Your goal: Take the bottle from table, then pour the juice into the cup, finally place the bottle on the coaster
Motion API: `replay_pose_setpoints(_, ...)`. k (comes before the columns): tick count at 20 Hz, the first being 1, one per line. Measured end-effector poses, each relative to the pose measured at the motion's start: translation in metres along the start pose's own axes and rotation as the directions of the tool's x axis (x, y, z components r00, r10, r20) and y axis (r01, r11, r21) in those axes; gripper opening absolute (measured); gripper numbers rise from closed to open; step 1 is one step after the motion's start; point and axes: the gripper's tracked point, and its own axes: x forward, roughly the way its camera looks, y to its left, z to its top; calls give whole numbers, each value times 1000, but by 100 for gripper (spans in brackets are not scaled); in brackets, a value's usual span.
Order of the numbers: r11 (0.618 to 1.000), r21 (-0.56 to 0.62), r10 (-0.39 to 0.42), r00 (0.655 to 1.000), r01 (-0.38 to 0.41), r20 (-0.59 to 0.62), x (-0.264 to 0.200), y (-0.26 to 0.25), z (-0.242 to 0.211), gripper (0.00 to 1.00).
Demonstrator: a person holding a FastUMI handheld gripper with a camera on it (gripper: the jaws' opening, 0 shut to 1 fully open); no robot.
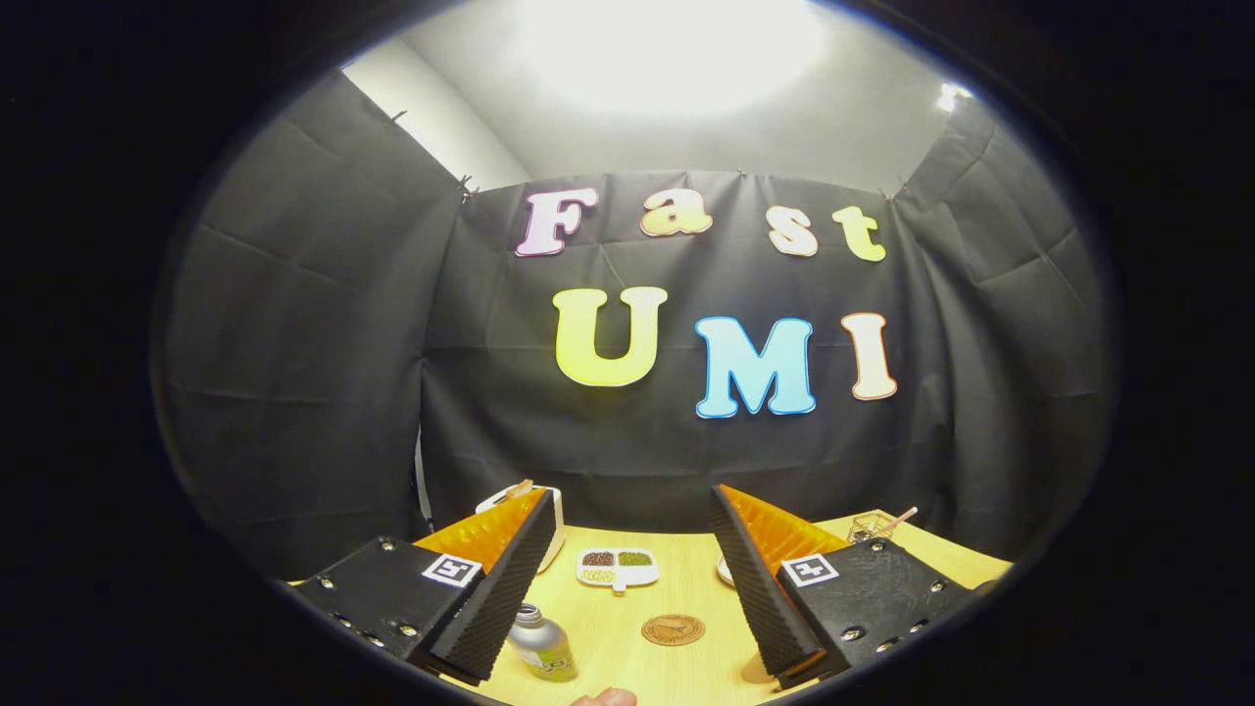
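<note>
- A light wooden table (686,579) is stretching ahead of the tool, ending at a black cloth wall (294,392) that is hanging close behind its far edge and wrapping round both sides.
- The gripper (632,608) is hovering above the near part of the table with its two fingers standing wide apart, clamping nothing; bare tabletop is showing between them.
- One white container (555,520) is peeking out beyond the left finger, mostly hidden by it.
- One bottle (542,644) is standing on the table just inside the left finger, near its tip: a small pale, silvery-green body with a grey cap.
- One white divided dish (618,567) with dark and green fillings is sitting beyond the fingers, roughly centred in the gap.
- One round brown coaster (673,630) is lying flat between the fingers, nearer the right one, well apart from the bottle.
- A fingertip (606,697) is poking in at the nearest edge.
- One clear glass container (871,527) with a stick in it is standing beyond the right finger, close to the table's far corner.
</note>
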Motion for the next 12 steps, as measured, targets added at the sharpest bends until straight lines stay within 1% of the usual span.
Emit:
replay_pose_setpoints(4,1000,4,-23,1000,23,-11,3,2,-27,96)
replay_pose_setpoints(12,1000,-21,-15,994,13,-105,7,28,-95,96)
